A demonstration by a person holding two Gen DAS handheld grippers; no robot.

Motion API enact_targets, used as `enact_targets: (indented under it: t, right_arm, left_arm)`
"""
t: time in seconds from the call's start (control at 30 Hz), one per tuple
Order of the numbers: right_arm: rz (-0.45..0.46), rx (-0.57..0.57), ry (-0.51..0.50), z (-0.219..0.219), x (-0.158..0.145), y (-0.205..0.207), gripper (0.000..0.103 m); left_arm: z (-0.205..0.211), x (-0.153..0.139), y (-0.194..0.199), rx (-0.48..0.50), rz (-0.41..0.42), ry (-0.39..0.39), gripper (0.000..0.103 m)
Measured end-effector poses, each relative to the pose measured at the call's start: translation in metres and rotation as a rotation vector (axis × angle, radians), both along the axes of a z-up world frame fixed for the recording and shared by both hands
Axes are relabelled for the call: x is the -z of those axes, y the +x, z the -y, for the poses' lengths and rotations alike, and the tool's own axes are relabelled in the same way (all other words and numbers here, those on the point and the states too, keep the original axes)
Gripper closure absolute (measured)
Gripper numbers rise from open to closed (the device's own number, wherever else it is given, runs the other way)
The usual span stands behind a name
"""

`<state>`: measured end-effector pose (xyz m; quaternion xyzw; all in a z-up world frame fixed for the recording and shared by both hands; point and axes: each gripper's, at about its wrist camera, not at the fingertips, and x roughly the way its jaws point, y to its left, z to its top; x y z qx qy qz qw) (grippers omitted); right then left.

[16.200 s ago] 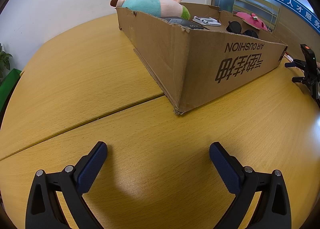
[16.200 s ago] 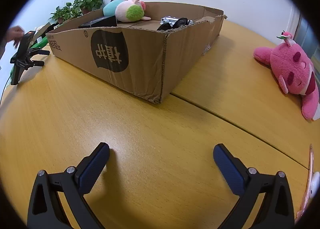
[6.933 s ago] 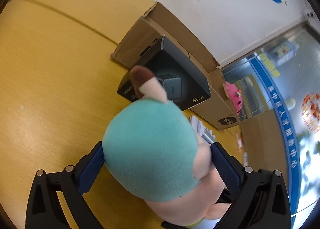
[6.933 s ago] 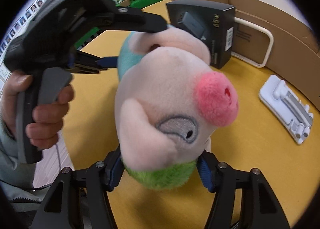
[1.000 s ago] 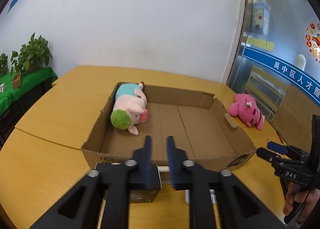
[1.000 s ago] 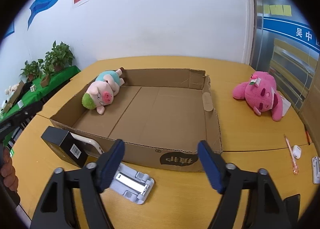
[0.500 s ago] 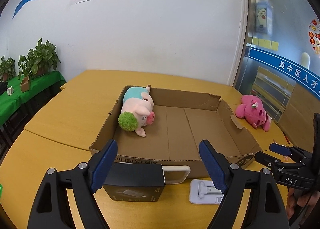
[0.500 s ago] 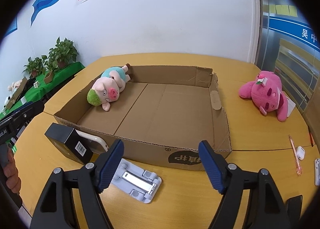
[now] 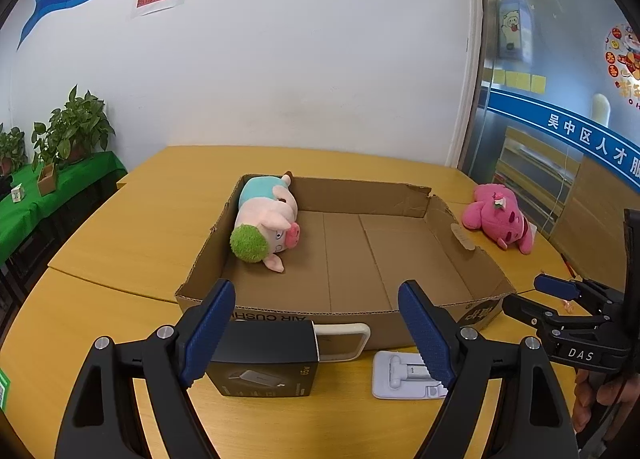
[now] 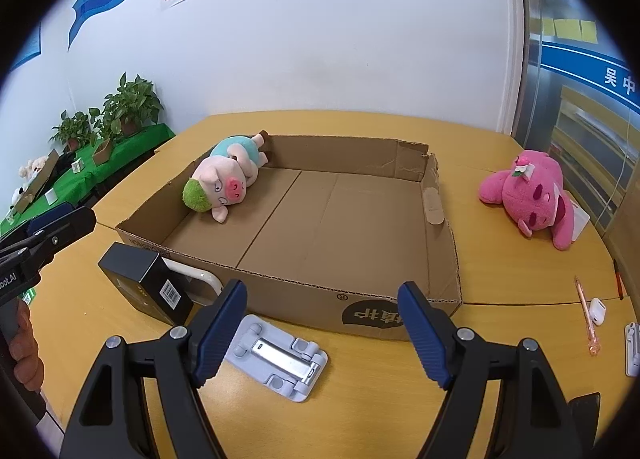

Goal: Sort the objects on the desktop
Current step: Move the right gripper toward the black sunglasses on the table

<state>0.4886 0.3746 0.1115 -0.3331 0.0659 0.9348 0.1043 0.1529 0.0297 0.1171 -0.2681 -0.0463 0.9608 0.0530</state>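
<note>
Now both claws are wide open and hold nothing: the left claw (image 9: 316, 333) and the right claw (image 10: 322, 329). A moment ago the left one was nearly shut. The pig toy (image 9: 266, 227) lies inside the cardboard box (image 9: 344, 315), so it is sorted. The black box (image 9: 262, 363) and white stand (image 10: 280, 363) wait on the tabletop (image 9: 100, 235) beside it.

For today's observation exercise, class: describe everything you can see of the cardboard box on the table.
The cardboard box is a wide, shallow open tray of brown corrugated card with low, ragged-edged walls, dark printing on its near wall and creases across its floor. It sits flat on the wooden table. Inside, only the pig plush lies in the far left corner. A black carton rests against its near wall outside.
</note>
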Motion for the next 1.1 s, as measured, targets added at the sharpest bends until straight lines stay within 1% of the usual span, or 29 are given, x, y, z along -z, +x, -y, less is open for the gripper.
enact_targets:
  t: [0.2,0.3,0.57,0.73,0.77,0.83,0.87,0.9,0.93,1.0,1.03,1.1]
  right_arm:
    - [0.009,-0.004,0.007,0.004,0.001,0.001,0.025]
    - [0.007,-0.011,-0.008,0.005,0.001,0.002,0.025]
    - [0.010,-0.047,-0.018,0.009,0.002,0.011,0.025]
    - [-0.004,-0.134,-0.029,0.007,0.002,0.036,0.025]
    - [-0.009,-0.155,-0.046,0.004,0.002,0.045,0.025]
    - [-0.003,-0.194,-0.088,-0.005,0.007,0.065,0.025]
    - [0.016,-0.207,-0.098,-0.010,0.012,0.075,0.025]
    - [0.044,-0.217,-0.093,-0.015,0.018,0.085,0.025]
    - [0.082,-0.219,-0.070,-0.020,0.027,0.095,0.025]
    - [0.164,-0.206,0.006,-0.027,0.045,0.113,0.025]
    - [0.215,-0.217,0.021,-0.030,0.056,0.120,0.025]
    - [0.313,-0.256,0.010,-0.032,0.078,0.130,0.025]
  left_arm:
    - [0.002,0.001,0.004,0.004,-0.003,0.008,0.016]
    - [0.002,0.003,0.006,0.014,0.001,0.012,0.016]
    - [-0.001,0.012,0.013,0.077,0.037,0.040,0.016]
    - [-0.002,0.016,0.021,0.101,0.053,0.026,0.016]
    - [-0.002,0.019,0.023,0.124,0.064,0.032,0.016]
    - [-0.005,0.026,0.028,0.201,0.099,0.051,0.016]
    - [-0.007,0.032,0.033,0.257,0.121,0.068,0.016]
    - [-0.009,0.037,0.036,0.292,0.140,0.081,0.016]
    - [-0.012,0.044,0.039,0.327,0.168,0.096,0.016]
    - [-0.017,0.059,0.044,0.380,0.233,0.143,0.016]
    - [-0.019,0.066,0.045,0.397,0.266,0.168,0.016]
    - [-0.025,0.080,0.049,0.433,0.329,0.217,0.016]
